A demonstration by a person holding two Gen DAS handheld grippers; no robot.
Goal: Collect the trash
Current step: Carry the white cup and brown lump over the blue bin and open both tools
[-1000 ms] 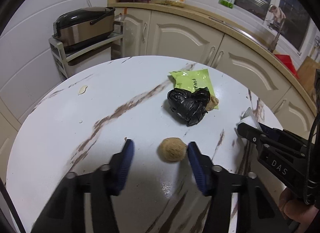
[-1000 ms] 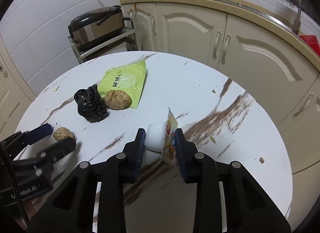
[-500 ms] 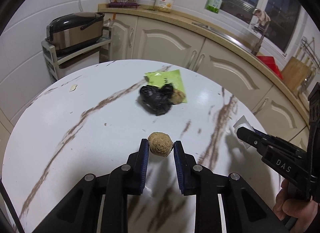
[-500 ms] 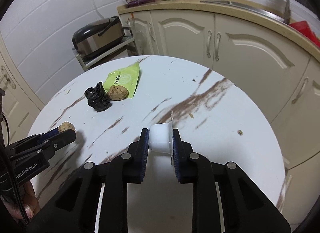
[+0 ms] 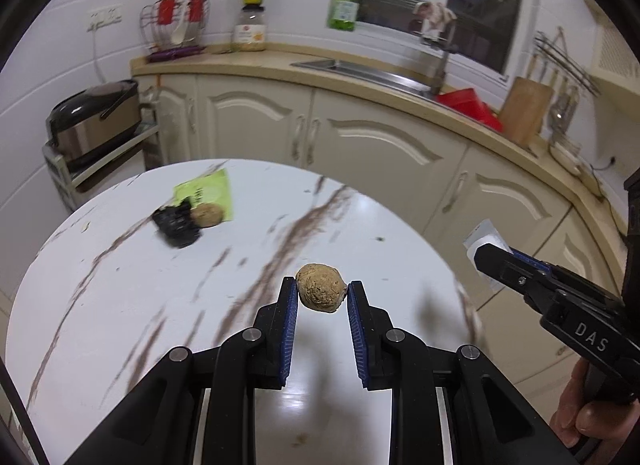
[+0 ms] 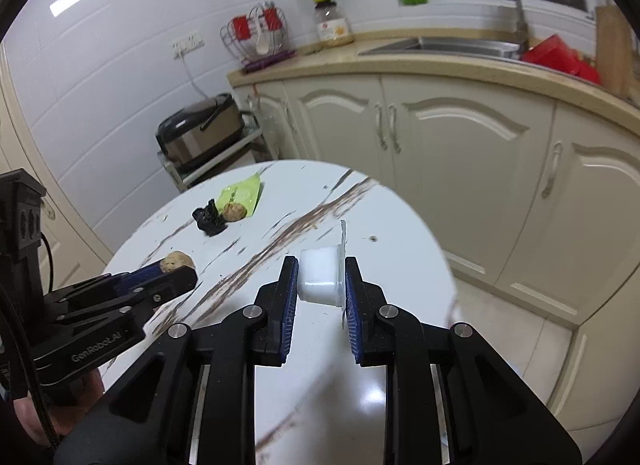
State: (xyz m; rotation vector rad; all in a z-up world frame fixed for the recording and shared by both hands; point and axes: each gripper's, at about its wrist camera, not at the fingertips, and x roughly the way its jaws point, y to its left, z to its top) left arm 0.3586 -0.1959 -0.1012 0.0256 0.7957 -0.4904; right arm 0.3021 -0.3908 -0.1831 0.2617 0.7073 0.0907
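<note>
My left gripper is shut on a brown crumpled ball, held up above the round marble table. My right gripper is shut on a small white plastic cup with a peeled foil lid, also lifted off the table. The right gripper shows at the right of the left wrist view, the left gripper at the left of the right wrist view. On the far side of the table lie a black crumpled bag, a second brown ball and a green wrapper.
Cream cabinets and a counter with a sink curve behind the table. A rice cooker sits on a rack at the left. A tiled floor shows past the table's right edge. A hand holds the right gripper.
The left gripper closed on the brown ball and the right one tightened on the white cup. Both lifted their loads off the table and drew back, so the table looks farther away.
</note>
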